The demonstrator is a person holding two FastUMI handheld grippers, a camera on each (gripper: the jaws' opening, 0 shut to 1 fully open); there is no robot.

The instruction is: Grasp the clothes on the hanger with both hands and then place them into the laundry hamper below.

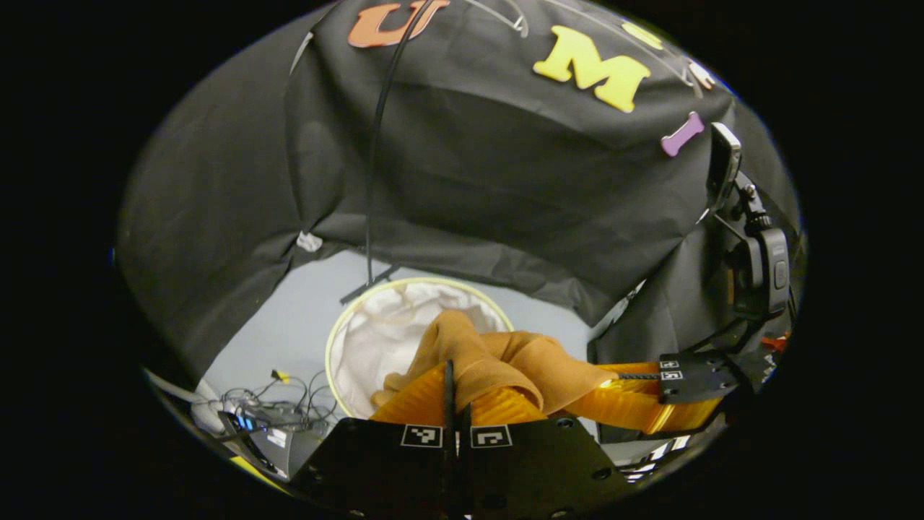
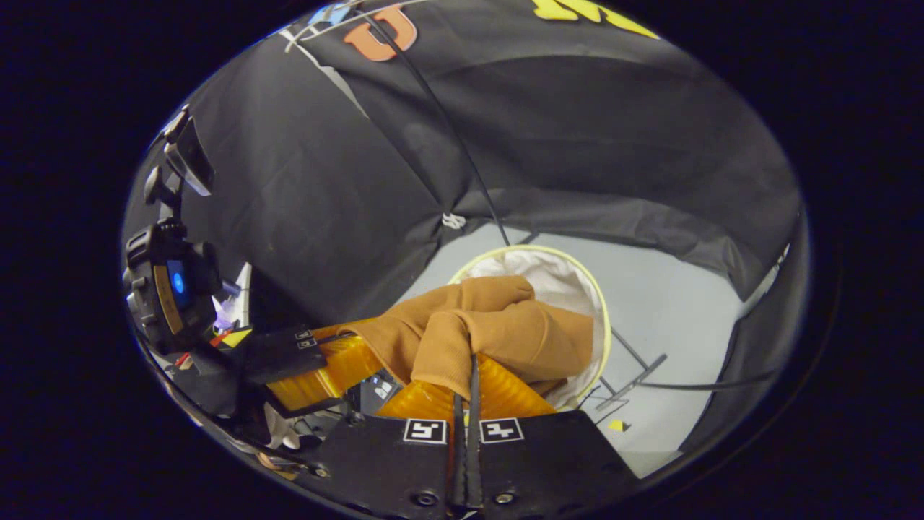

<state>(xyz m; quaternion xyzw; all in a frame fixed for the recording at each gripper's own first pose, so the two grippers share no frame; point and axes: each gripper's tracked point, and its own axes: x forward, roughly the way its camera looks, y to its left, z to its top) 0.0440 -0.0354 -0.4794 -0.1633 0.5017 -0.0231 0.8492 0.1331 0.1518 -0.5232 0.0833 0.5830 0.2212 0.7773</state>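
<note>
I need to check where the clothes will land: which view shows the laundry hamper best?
The left gripper view: the laundry hamper shows its round rim and pale lining, with the brown garment hiding its near right part. In the right gripper view the garment covers most of its opening.

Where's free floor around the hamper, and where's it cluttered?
Bare grey floor lies between the hamper and the booth wall. Crowded: a cable tangle beside the hamper, and a stand foot by its rim. Brown garment overhangs the opening.

black cloth wall (image 1: 505,180) over pale grey floor (image 1: 289,325).
</note>
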